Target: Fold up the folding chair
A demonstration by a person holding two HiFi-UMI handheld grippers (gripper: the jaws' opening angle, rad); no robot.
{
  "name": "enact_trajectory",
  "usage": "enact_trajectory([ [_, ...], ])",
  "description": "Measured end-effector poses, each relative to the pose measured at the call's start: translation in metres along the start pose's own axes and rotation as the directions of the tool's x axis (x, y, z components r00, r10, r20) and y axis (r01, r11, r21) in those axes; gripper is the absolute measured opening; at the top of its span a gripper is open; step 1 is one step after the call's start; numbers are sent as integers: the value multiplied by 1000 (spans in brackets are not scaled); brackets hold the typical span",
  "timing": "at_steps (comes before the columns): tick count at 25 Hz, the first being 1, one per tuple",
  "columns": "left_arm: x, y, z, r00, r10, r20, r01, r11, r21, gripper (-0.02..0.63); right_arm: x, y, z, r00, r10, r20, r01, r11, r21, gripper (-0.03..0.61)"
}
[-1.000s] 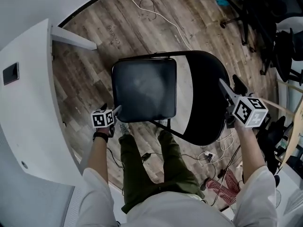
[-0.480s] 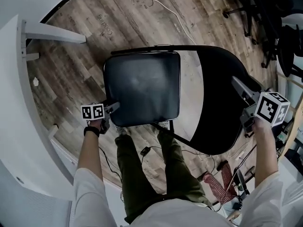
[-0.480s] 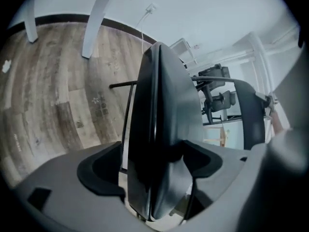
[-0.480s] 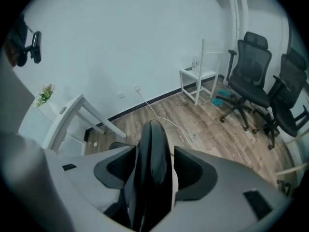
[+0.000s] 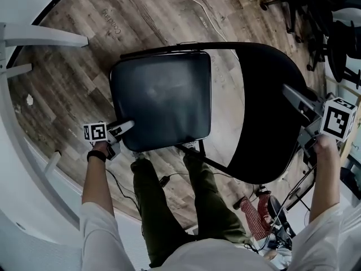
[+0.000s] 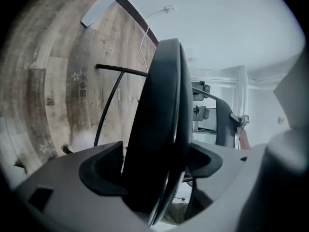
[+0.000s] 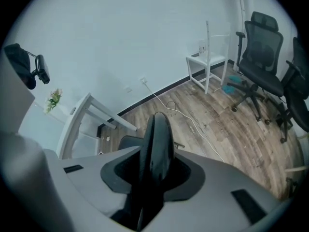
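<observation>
One sec ago the left gripper point(image 5: 128, 125) sat just off the seat's point(image 5: 161, 95) near-left corner. Now it's astride that edge, jaws wide apart w/ the seat filling the gap and no squeeze evident. The right gripper point(image 5: 290, 92) was wide on the backrest's point(image 5: 262, 112) right edge. Its jaws are closing now, and the pads look to touch the rim betw. them. The folding chair point(image 5: 210, 164) stands unfolded on the wood floor point(image 5: 73, 83) in front of the person's legs point(image 5: 203, 202). Only the left gripper view shows the seat edge-on w/ a crossbar point(image 6: 120, 70) beneath. Only the right gripper view shows a white stand point(image 7: 207, 64) by the wall. Only the head view shows a red cloth point(image 5: 252, 218). Count: 1 folding chair, 2 grippers, 2 marker cubes point(image 5: 95, 132), 2 office chairs point(image 7: 260, 52), 1 white table point(image 7: 79, 122), 1 white cable point(image 7: 190, 120).
</observation>
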State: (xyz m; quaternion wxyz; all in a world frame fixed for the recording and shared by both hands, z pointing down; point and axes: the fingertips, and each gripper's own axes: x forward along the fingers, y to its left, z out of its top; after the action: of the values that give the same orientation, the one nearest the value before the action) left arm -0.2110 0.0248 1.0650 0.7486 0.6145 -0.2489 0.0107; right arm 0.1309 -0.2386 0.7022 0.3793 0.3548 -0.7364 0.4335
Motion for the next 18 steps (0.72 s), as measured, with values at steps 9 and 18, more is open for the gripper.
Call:
enact_trajectory([
  [9,-2,-19,-7,997,69,31,-70,997,15,388,-8,12,5,999,39,-14,-38,999,15,109],
  [18,13,-118,-33,993,112,33,-115,989,89,382,-57,22,15,997,77,-22,-76,996,39,91],
])
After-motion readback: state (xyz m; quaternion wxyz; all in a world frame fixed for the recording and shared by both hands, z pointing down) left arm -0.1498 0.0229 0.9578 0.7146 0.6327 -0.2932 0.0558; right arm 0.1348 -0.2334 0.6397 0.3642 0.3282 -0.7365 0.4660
